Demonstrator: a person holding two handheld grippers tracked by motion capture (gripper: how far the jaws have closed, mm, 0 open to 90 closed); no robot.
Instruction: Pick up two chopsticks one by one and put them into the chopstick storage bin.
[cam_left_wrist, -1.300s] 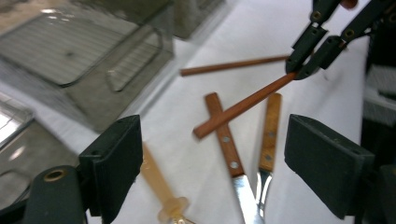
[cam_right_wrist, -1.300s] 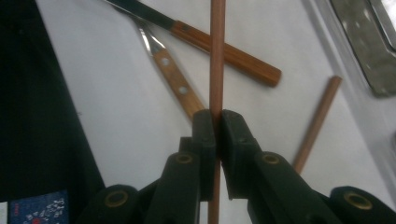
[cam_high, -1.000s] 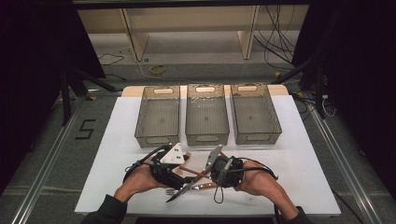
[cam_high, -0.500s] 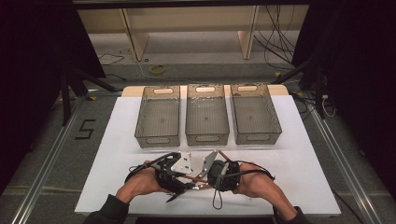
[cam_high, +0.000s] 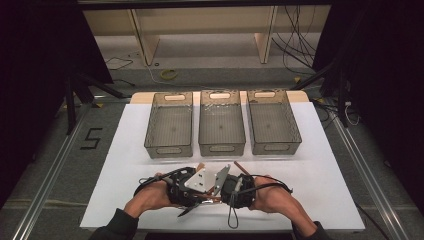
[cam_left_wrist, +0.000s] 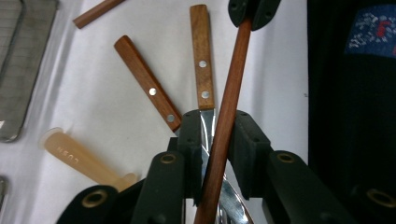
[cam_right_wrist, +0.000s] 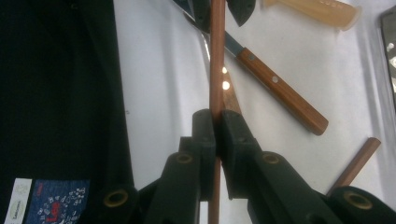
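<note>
left gripper (cam_left_wrist: 215, 154): jaws part way open, the wooden stick (cam_left_wrist: 227, 112) passing through the gap; it touches neither pad clearly, so no firm grip on it
right gripper (cam_right_wrist: 217, 140): jaws closed tight on the same stick, clamped near one end
stick's long axis: runs straight from one gripper to the other, spanning the short gap between the two hands, low over the table
stick's place: near edge of the white table (cam_high: 325, 165), in front of the middle bin (cam_high: 221, 125)
knives: two wooden-handled knives (cam_left_wrist: 149, 88) lie on the table beneath the stick, handles fanned away from the left gripper
tube: a pale amber tube (cam_left_wrist: 79, 156) lies beside the knives
second stick: another wooden stick (cam_right_wrist: 357, 163) lies on the table, apart
</note>
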